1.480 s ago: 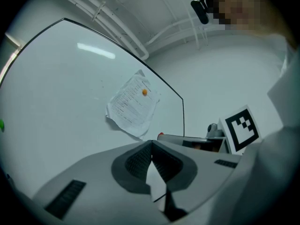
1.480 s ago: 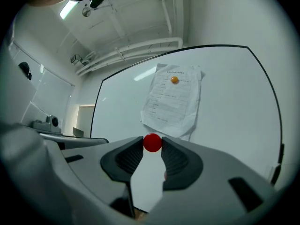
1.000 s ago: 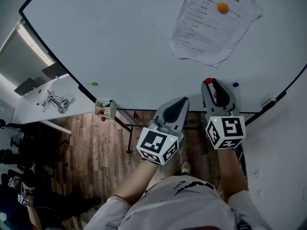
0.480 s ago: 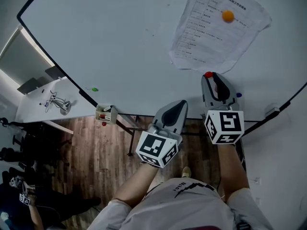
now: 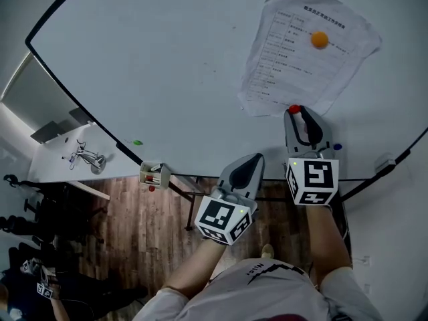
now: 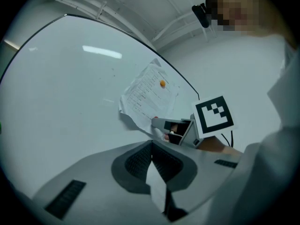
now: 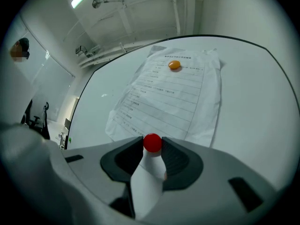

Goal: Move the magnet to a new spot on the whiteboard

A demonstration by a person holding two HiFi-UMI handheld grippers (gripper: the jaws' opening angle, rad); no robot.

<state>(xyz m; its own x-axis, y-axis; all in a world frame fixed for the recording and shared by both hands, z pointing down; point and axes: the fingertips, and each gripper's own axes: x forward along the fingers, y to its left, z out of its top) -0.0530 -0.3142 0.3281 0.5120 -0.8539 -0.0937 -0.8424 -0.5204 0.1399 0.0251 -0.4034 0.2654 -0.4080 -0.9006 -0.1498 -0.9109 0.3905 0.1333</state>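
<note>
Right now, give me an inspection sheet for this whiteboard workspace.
Surface: whiteboard, mostly bare, no writing seen.
Job's things: red magnet pinched in the right tongs, just below the paper sheet.
Clutter: paper sheet pinned by an orange magnet; blue magnet and green magnet near the lower rim; marker holder at the board's lower edge.
Grippers: right tongs shut on the red magnet; left tongs shut, empty.
Cables: what looks like one thin dark lead behind the right tongs' cube.
Surroundings: wooden floor, white desk to the left.
</note>
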